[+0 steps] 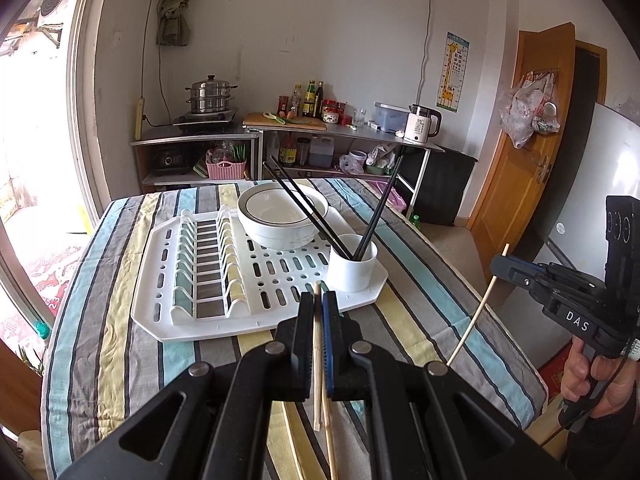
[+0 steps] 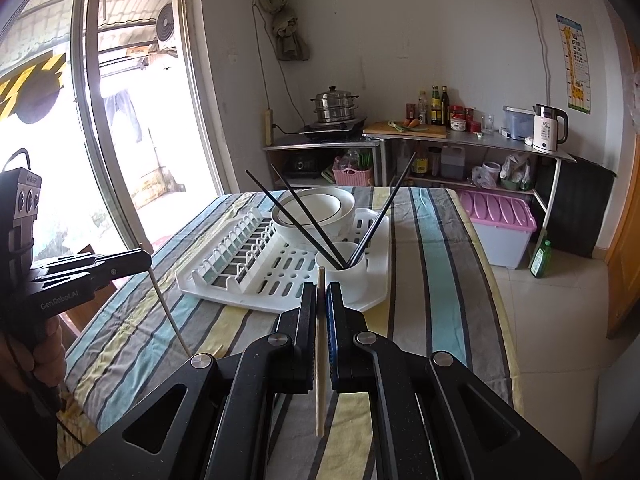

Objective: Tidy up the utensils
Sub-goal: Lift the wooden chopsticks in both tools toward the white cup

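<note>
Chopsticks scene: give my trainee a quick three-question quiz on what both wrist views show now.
1. True or false: the left gripper is shut on a wooden chopstick.
2. How many black chopsticks stand in the white cup?
3. Multiple choice: the white bowl sits A) on the striped tablecloth, B) on the white drying rack, C) inside the cup.

Key: 1 true; 2 three; 3 B. The right gripper also grips its own wooden chopstick.

A striped-cloth table (image 1: 120,320) bears a white drying rack (image 1: 160,312).
</note>
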### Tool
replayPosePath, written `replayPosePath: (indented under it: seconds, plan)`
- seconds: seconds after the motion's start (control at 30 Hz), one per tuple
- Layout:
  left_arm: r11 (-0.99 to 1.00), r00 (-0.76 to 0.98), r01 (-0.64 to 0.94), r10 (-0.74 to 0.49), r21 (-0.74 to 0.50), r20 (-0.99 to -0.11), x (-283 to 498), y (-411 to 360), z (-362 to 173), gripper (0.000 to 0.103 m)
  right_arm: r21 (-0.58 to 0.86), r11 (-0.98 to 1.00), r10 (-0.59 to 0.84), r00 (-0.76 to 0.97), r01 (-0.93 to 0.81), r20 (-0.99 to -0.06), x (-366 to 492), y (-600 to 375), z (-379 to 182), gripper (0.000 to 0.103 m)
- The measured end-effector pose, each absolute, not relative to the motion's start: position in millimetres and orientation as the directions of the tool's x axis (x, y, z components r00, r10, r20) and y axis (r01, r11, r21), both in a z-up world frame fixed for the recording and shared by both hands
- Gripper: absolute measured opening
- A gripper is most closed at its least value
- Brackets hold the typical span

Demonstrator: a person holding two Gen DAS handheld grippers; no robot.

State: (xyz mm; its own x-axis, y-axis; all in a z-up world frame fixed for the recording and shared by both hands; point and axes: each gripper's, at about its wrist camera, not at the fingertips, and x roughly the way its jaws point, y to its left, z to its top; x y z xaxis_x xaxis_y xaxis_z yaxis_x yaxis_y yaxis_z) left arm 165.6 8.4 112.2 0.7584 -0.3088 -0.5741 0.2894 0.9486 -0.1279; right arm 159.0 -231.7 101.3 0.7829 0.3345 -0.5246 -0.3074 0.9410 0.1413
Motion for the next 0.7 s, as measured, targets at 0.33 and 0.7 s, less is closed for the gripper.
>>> replayPosePath:
  seconds: [0.33, 0.7]
  plan:
    - [0.944, 0.757, 0.307, -0.321, -0.124, -0.569, 177, -1, 124, 0.005, 0.138, 0.941, 0.335, 0.787, -0.31, -0.517, 169, -231, 108, 0.005]
    - [0.936, 0.751, 0.328, -0.341, -0.128, -0.566, 206, -18, 140, 0.005, 0.127, 0.939, 0.339, 0.801, -0.319, -0.493, 193, -229, 127, 0.005]
